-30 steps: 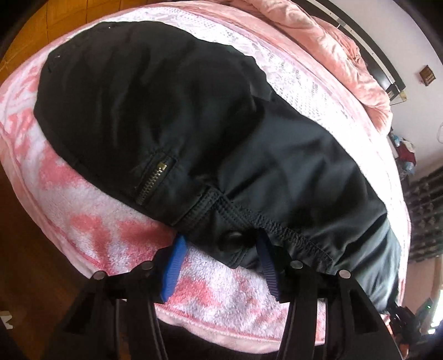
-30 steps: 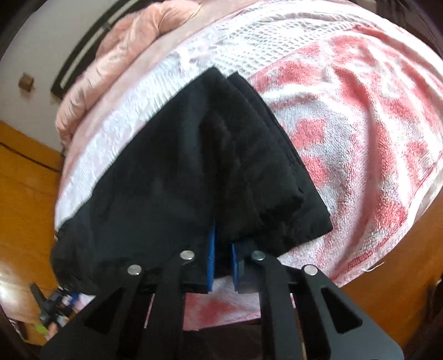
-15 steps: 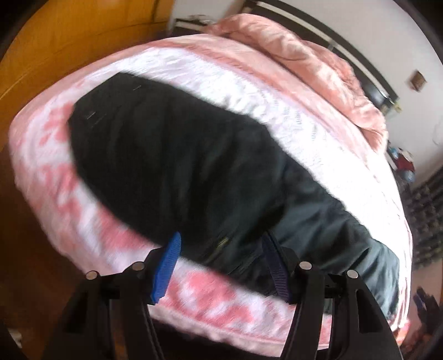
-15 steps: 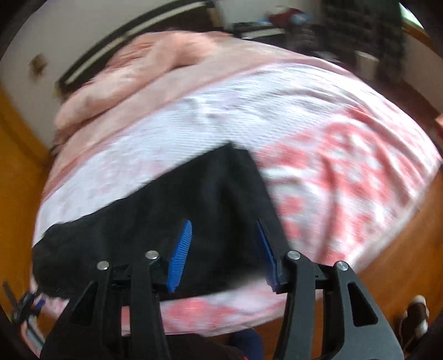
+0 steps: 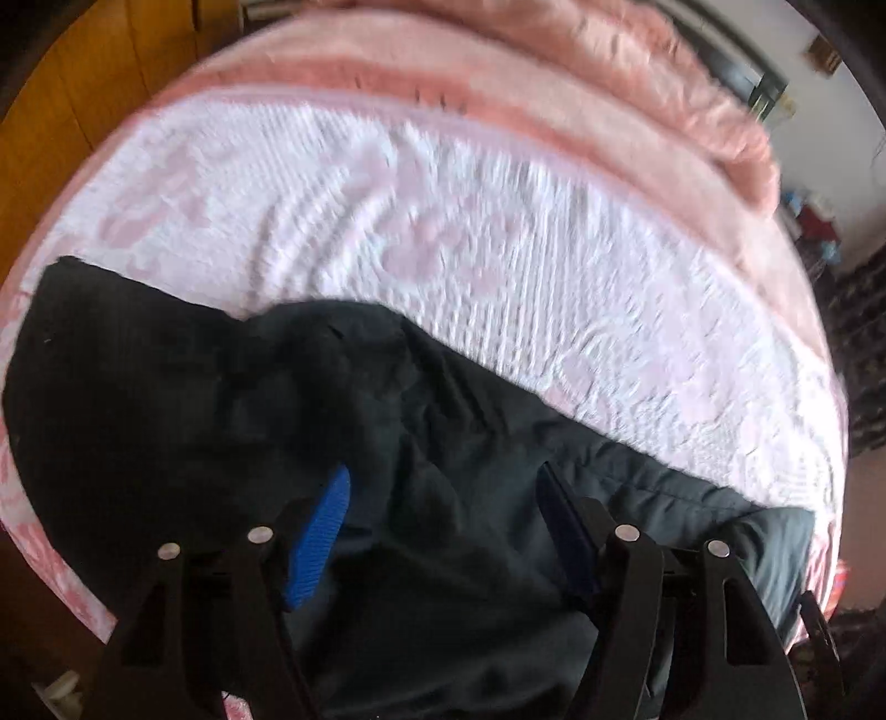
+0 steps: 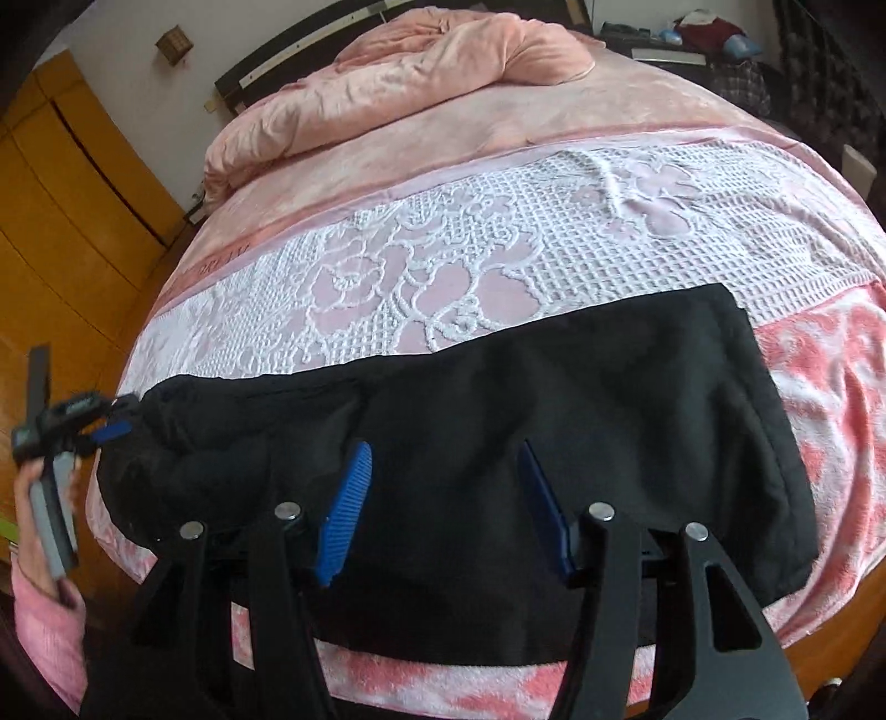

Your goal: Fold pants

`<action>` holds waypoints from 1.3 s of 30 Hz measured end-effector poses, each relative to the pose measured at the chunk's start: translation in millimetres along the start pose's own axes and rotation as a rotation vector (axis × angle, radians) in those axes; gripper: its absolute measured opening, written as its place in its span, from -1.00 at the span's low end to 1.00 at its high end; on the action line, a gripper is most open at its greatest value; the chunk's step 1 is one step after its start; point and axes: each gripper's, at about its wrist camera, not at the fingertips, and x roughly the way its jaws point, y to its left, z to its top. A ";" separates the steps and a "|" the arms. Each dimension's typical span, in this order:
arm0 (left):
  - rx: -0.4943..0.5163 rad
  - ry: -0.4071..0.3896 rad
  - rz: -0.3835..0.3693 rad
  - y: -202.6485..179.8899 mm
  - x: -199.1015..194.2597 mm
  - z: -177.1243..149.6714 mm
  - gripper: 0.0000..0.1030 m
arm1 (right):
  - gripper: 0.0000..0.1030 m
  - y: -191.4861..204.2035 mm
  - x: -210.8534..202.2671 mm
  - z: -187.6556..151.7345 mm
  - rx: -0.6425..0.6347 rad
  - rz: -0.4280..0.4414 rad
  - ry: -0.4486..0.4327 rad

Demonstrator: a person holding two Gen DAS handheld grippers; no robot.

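Note:
The black pants (image 6: 554, 421) lie folded lengthwise across the foot of the bed, legs stacked, with the leg ends to the right and the waist end bunched at the left. In the left wrist view the pants (image 5: 232, 421) fill the lower half. My left gripper (image 5: 443, 487) is open and empty above the waist part; it also shows in the right wrist view (image 6: 111, 429), held in a hand at the left. My right gripper (image 6: 443, 459) is open and empty above the middle of the legs.
A white and pink patterned blanket (image 6: 498, 266) covers the bed, with a red and white towel (image 6: 819, 365) under the pants. A rumpled pink duvet (image 6: 421, 72) lies at the headboard. Wooden floor (image 6: 66, 277) and wardrobe are at the left, clutter (image 6: 714, 33) at the far right.
My right gripper let go of the pant legs and opened. Both grippers pulled back and rose, leaving the pants lying flat on the bed.

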 end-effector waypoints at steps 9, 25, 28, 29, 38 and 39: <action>0.028 0.076 0.105 -0.8 44.5 2.5 0.30 | 0.22 21.2 23.3 19.0 -0.103 0.021 0.003; 0.157 0.103 0.009 -13.9 19.8 -71.5 0.42 | 0.79 129.0 78.6 32.6 -0.719 0.353 0.215; 0.148 0.099 0.003 -11.6 20.7 -71.9 0.42 | 0.79 146.8 102.8 24.6 -0.784 0.377 0.301; 0.143 0.092 0.009 -7.8 20.2 -72.4 0.42 | 0.72 152.9 114.4 20.7 -0.815 0.320 0.315; -0.003 -0.287 -0.068 12.2 -20.6 -90.6 0.42 | -0.87 155.3 92.0 -1.3 -0.868 0.203 0.107; -0.008 -0.309 -0.066 13.0 -21.3 -94.4 0.44 | -0.87 152.1 76.1 -2.3 -0.856 0.167 -0.005</action>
